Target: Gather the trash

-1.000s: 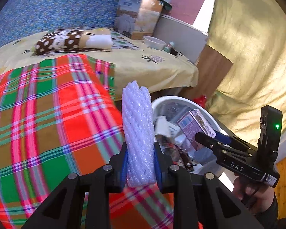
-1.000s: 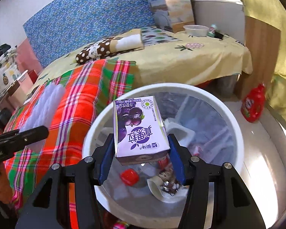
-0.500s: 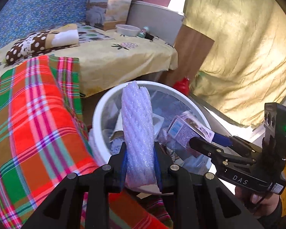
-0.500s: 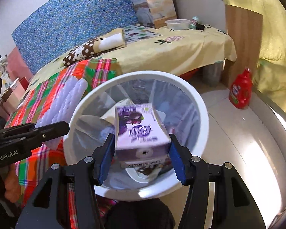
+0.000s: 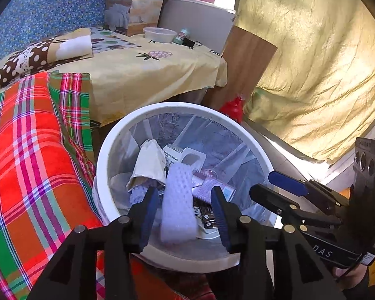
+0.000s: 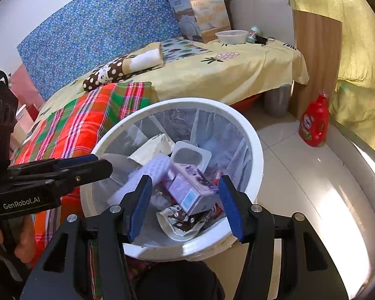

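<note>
White foam netting (image 5: 178, 200), a ribbed sleeve of the sort that wraps fruit, is dropping between the pads of the left tongs (image 5: 185, 208), whose jaws have just been opening; the pads stand clear of it on both sides, so nothing pinches it now. It hangs over the mouth of the white bin (image 5: 105, 150), which stands on the floor hard against the edge of the bed with its plaid blanket (image 5: 30, 150). That placing looks deliberate: rubbish gathered off the bed goes over the edge and into the bin.

The right tongs (image 6: 185, 205) are spread wide and empty. The purple drink carton (image 6: 191, 190) lies tilted inside the bin, on a crumpled wrapper and beside a plastic tray, showing through the gap between the jaws without touching them.

Both hands hold their tools slanting downward over the near rim, side by side, the left one nearer the bed. I would judge both pieces delivered, with the sleeve not yet settled.
</note>
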